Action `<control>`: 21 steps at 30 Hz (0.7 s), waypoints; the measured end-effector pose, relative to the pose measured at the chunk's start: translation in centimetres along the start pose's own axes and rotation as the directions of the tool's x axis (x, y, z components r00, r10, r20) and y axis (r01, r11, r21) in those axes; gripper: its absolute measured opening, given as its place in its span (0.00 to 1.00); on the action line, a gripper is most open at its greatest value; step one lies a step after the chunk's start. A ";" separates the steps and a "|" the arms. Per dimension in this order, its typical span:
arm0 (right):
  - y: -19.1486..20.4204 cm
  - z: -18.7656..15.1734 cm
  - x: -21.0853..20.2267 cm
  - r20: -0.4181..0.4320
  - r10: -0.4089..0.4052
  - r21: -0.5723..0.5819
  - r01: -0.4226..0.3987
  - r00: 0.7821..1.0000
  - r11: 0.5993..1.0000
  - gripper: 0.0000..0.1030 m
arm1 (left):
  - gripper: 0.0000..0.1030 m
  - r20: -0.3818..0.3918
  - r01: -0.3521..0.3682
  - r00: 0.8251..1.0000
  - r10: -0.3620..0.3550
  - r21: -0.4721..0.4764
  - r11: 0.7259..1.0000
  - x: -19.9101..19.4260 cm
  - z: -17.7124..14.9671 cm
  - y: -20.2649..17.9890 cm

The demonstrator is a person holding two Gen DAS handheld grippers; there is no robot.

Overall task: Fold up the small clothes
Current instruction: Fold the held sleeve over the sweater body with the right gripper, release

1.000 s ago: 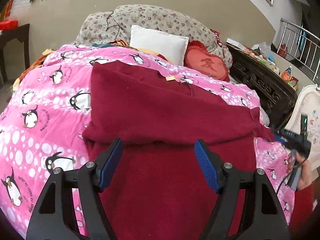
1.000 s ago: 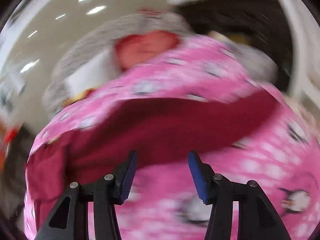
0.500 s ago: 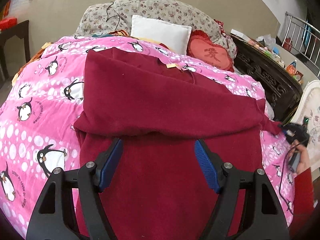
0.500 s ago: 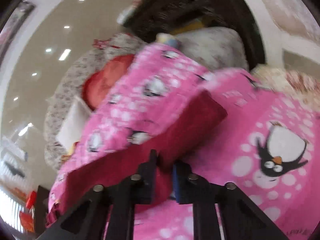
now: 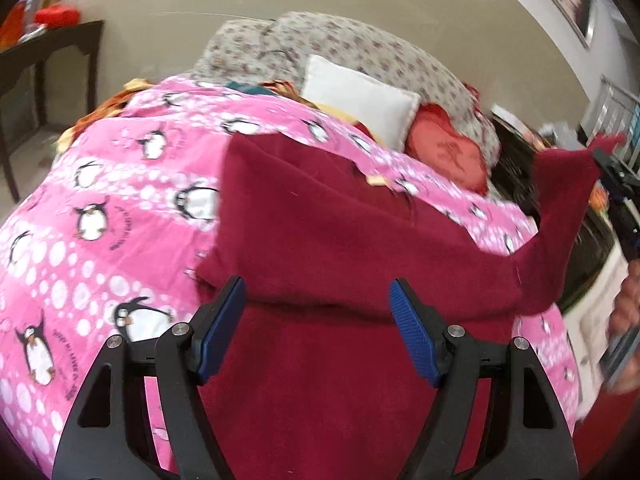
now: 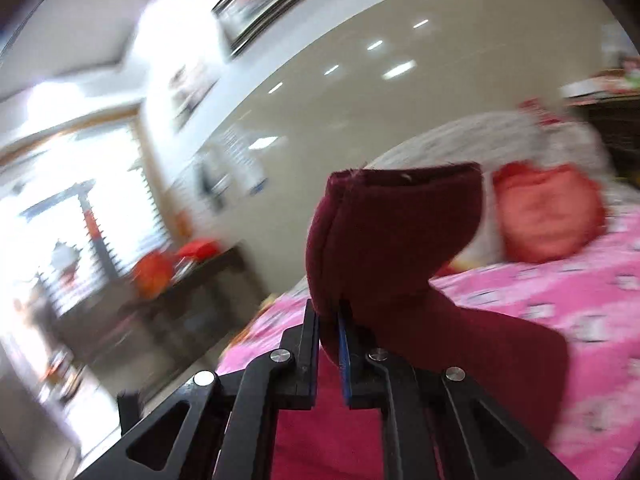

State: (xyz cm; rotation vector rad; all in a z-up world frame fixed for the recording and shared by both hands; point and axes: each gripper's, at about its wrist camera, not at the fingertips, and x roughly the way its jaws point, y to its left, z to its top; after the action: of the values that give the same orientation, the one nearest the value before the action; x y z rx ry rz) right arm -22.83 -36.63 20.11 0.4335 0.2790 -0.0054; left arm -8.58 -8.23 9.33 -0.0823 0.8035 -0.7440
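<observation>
A dark red fleece garment lies spread on a pink penguin-print bedspread. My left gripper is open and empty, hovering just above the garment's near part. My right gripper is shut on the garment's sleeve end and holds it up in the air. In the left wrist view that sleeve rises at the right to the right gripper.
A white pillow, a red heart cushion and a floral bolster lie at the head of the bed. A dark side table stands at the left. Dark carved furniture runs along the right.
My right gripper has lifted the sleeve end off the bed and swung it up, the view turning toward the room. My left gripper stays open over the garment.
</observation>
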 end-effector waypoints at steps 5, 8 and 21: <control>1.8 -7.4 13.0 -0.326 0.046 0.004 -0.047 0.944 0.999 0.09 | 0.72 0.009 -0.080 0.997 0.081 -0.066 0.995 0.0 0.5 1.9; 0.5 -12.8 17.8 -0.561 0.051 0.032 -0.040 0.826 0.999 0.36 | 0.72 -0.025 -0.103 0.995 0.101 -0.117 0.988 0.8 0.2 3.2; -0.7 -1.2 3.6 -0.236 -0.168 -0.075 0.154 0.957 0.985 0.53 | 0.72 -0.038 -0.034 0.999 0.032 -0.078 0.996 2.4 0.0 2.8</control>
State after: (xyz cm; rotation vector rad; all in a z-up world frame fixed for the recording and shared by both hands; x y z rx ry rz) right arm -19.72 -36.52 17.80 0.3551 0.5536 -0.1045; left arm -5.89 -7.67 6.97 -0.1260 0.8676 -0.6844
